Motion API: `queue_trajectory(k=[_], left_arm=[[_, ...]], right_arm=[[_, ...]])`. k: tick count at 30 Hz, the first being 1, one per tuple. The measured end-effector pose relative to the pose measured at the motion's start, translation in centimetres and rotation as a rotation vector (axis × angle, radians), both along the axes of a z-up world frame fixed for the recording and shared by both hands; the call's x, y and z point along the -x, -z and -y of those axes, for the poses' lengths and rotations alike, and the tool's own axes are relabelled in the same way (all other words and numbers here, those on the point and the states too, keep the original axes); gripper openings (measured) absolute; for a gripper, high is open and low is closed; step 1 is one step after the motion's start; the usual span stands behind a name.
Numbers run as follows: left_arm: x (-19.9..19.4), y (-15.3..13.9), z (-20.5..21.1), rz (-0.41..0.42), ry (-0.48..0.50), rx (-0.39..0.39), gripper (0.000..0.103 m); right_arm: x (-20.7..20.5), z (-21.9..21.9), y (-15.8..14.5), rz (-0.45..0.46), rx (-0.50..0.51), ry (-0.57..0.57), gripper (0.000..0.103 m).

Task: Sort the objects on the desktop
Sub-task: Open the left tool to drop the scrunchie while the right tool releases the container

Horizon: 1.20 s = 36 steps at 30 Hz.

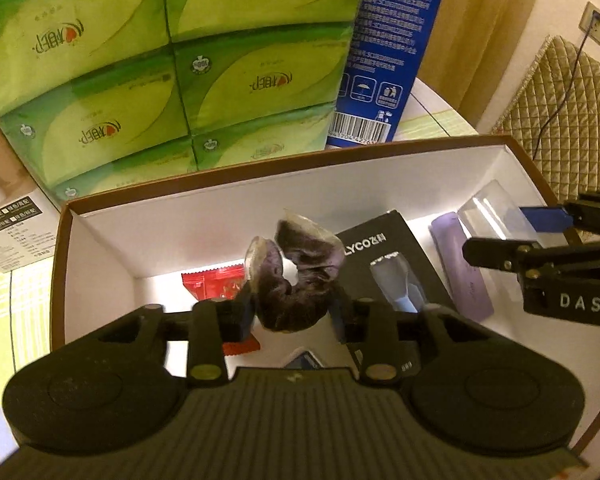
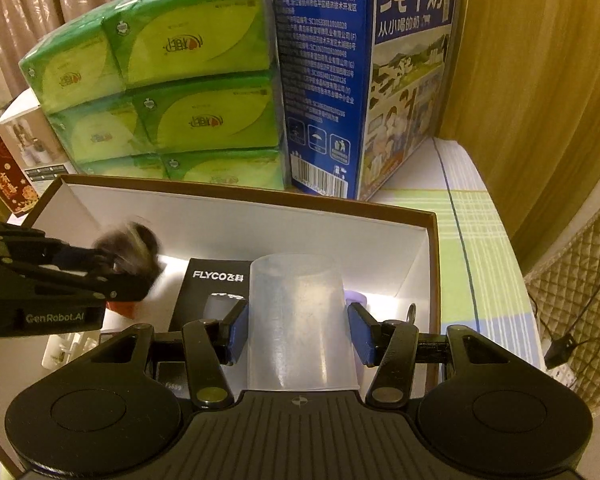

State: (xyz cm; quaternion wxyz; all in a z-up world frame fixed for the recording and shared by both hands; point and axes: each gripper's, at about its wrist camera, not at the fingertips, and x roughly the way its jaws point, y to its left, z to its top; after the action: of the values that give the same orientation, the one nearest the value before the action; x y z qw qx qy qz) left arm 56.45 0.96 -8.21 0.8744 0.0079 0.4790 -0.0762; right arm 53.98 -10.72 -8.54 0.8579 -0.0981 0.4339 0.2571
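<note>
We saw a brown-rimmed, white-walled box (image 1: 512, 168) below both grippers. Our right gripper (image 2: 298, 330) clamped a frosted translucent cup (image 2: 300, 320) above it. Our left gripper (image 1: 294, 314) stood parted, its pads loose around a dark purple fuzzy scrunchie (image 1: 296, 276).

A: Where do the views look from?
B: Each rides a gripper, facing steeply down into the box (image 1: 260, 176) at close range.
A: Shared ground?
B: The box (image 2: 236, 196), tissue packs (image 1: 180, 64) and blue carton (image 2: 320, 80).
</note>
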Motion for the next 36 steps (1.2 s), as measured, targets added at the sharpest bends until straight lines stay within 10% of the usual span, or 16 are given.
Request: queue_trajectory(k=[15,28,36], left_arm=[[0.6,-0.1,-0.8,0.025,0.003,-0.044,0.054],[4.5,-2.7,-1.3,0.102,0.015,-0.059,0.075],[8.7,-5.0,-1.4,0.143,-0.027,-0.038,0.083]], right_arm=[[-0.5,0.0,0.7,0.028,-0.036,0.028,0.05],[3.2,2.8,-1.6,0.113,-0.128,-0.008,0.097],[7.1,4.3,-3.0,0.102,-0.147,-0.019,0.101]])
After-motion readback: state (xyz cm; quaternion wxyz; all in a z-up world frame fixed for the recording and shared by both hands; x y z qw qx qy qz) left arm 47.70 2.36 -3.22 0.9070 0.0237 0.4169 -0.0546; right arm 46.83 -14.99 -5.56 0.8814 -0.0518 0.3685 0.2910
